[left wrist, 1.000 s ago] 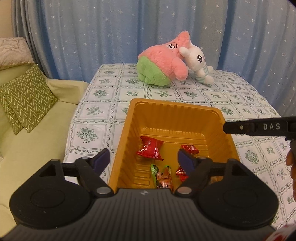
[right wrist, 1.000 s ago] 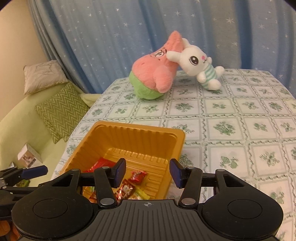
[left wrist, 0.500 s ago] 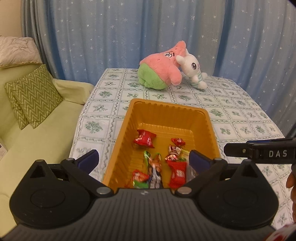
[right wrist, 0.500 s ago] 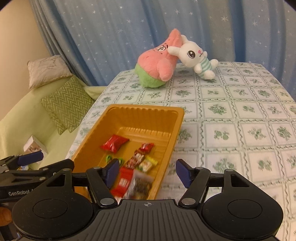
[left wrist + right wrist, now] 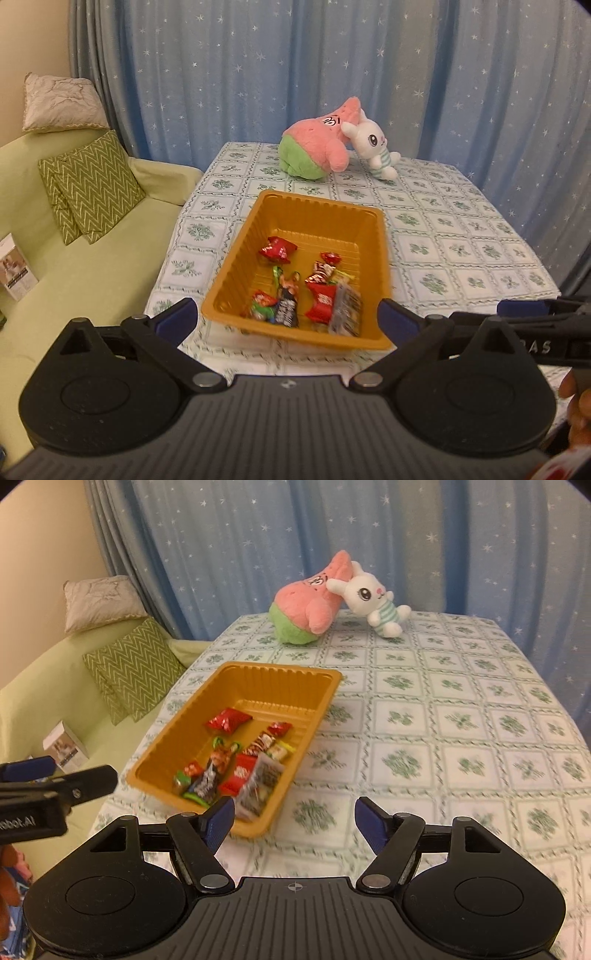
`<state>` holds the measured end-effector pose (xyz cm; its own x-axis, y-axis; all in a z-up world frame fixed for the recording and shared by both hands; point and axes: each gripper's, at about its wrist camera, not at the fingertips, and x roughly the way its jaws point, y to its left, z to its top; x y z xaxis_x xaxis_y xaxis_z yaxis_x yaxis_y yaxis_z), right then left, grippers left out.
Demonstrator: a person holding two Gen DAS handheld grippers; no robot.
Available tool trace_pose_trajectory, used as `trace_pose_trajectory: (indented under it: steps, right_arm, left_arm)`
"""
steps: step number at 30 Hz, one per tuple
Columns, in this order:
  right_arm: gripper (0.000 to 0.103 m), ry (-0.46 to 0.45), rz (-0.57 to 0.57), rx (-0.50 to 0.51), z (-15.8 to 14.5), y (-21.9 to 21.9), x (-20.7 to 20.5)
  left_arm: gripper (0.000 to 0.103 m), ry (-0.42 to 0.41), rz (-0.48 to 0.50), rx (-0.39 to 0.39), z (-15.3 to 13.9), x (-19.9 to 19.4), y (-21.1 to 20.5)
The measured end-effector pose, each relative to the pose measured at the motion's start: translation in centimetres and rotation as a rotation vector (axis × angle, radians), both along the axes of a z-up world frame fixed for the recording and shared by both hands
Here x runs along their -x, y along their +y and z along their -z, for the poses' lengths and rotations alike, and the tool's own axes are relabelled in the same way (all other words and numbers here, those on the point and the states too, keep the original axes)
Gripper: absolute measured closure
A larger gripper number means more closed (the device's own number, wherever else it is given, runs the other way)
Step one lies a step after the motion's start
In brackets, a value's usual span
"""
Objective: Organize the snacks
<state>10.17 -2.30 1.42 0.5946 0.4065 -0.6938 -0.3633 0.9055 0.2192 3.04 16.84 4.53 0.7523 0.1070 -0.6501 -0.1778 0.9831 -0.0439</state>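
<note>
Bare desk [image 5: 461, 746] from 12 to 3 o'clock of the orange tray [image 5: 207, 698], w/ open passage there. Plush toys [image 5: 314, 602] block the far edge at 12. Sofa [image 5: 74, 266] flanks the desk at 9.

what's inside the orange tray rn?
The orange tray holds loose wrapped snacks: a red packet near the middle, a red bar, a clear bag of mixed pieces and a dark wrapper. The far end is bare. Anything under the pile is hidden.
</note>
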Motion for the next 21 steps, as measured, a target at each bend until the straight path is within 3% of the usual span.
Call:
trace_pose_trajectory:
  steps: [6, 21]
  right_arm:
    - [0.03, -0.014, 0.013, -0.001, -1.1, -2.2, 3.4]
    - [0.03, -0.014, 0.029, -0.038, -4.1, -5.8, 9.5]
  left_arm:
    - [0.0, 0.005, -0.003, 0.025, -1.1, 3.1, -2.4]
    - [0.0, 0.026, -0.027, -0.021, -2.8, 8.4, -5.4]
